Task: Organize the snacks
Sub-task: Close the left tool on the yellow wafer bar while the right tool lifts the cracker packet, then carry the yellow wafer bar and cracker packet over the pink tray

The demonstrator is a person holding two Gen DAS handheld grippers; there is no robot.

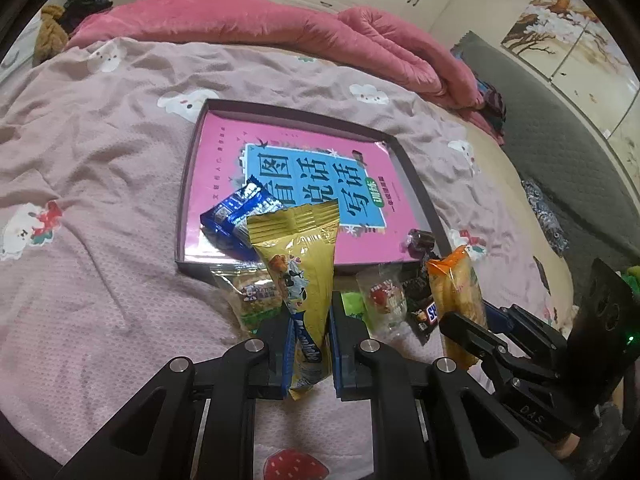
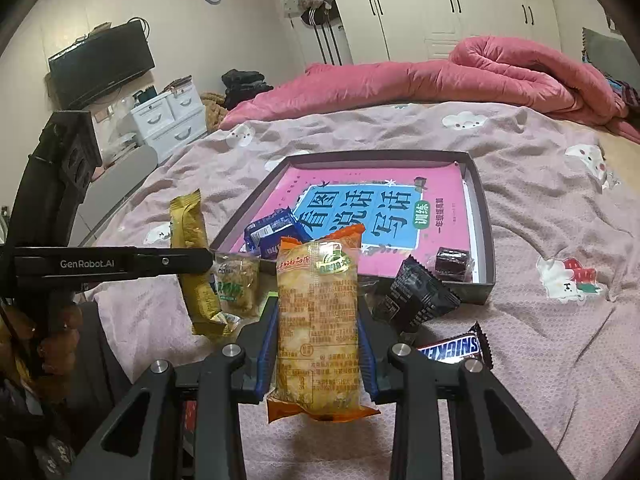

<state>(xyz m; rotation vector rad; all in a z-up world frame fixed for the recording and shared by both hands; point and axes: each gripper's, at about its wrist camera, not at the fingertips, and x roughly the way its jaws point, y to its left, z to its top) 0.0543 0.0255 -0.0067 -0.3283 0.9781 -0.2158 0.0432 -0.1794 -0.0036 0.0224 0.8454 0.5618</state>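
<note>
Clamped between the closed jaws of the left gripper [image 1: 310, 344] is a long yellow foil snack packet with a cartoon cow [image 1: 300, 264], its long axis running straight out along the fingers, top seal pointing toward the shallow dark-rimmed cardboard tray [image 1: 420, 188] lined with a pink and blue printed sheet. Beside it, the right gripper [image 2: 318, 344] pinches a clear orange-ended pack of pale crackers [image 2: 318, 312] in the same lengthwise way, jaws narrowed onto its sides. Both packets hang above the pink patterned bedspread [image 1: 100, 184], just short of the tray's near wall, so the tray lies directly ahead of each pair of jaws. A blue foil biscuit pack [image 1: 236, 216] already lies in the near left corner, a small dark wrapped sweet [image 2: 452, 262] in the near right one. By my reckoning the left hand is closer to the crowded corner, so its packet wants setting down further in. Outside the rim sit a green-labelled clear packet [image 2: 236, 284], a black wrapper [image 2: 416, 300] and a Snickers bar [image 2: 452, 350].
</note>
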